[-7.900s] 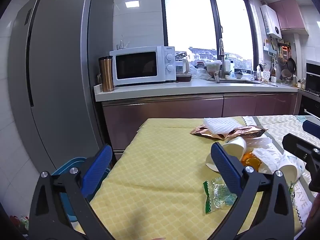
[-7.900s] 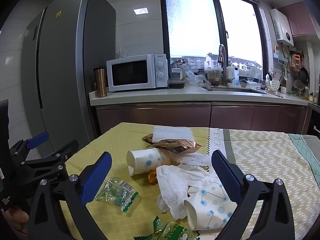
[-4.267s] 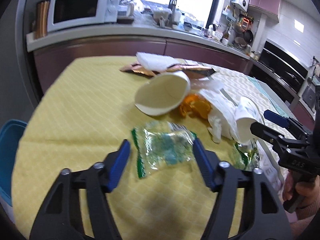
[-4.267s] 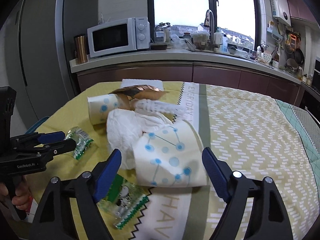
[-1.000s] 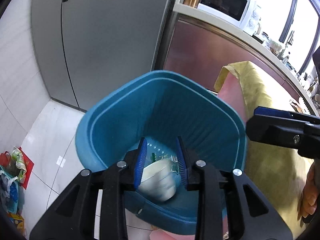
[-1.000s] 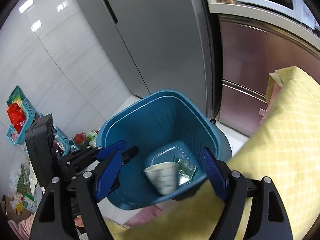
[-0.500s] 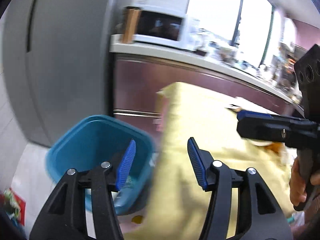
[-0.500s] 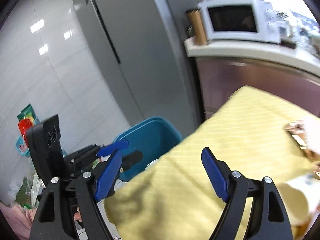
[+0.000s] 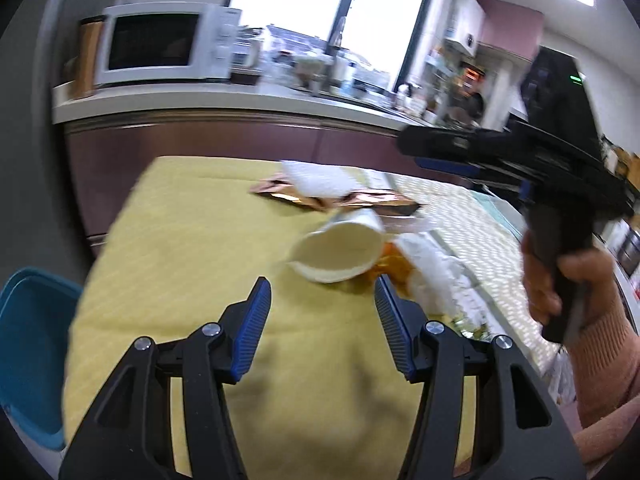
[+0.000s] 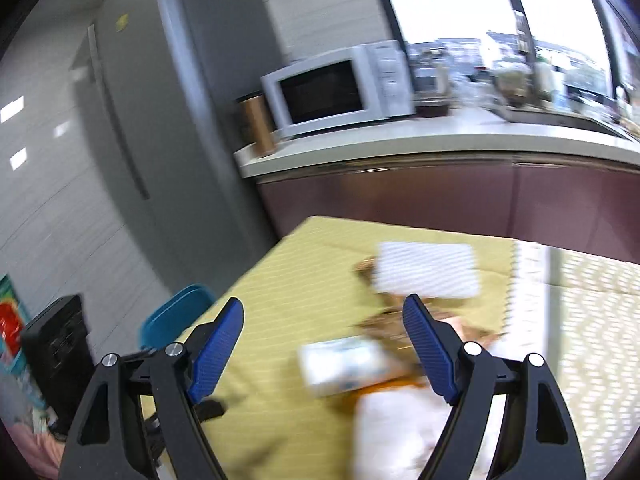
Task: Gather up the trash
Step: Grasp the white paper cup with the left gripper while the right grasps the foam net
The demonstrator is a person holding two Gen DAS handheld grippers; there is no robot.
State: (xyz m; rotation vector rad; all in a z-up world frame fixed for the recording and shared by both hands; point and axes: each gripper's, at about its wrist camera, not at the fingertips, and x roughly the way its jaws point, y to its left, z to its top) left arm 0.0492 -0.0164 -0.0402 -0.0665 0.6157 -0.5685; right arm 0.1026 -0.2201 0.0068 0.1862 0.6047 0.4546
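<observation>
Yellow tablecloth point(image 9: 192, 264) holds the remaining trash: a tipped paper cup point(image 9: 336, 250) amid tissue. Both the left gripper point(image 9: 322, 320) and right gripper point(image 10: 320, 344) gape empty; better to slow down and straddle the cup squarely before closing.

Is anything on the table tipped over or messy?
Yes. A paper cup lies on its side on the yellow tablecloth, its open mouth facing the camera, instead of standing up. Right beside it are crumpled white tissues, orange peel and a shiny brown wrapper, all in one messy pile.
</observation>
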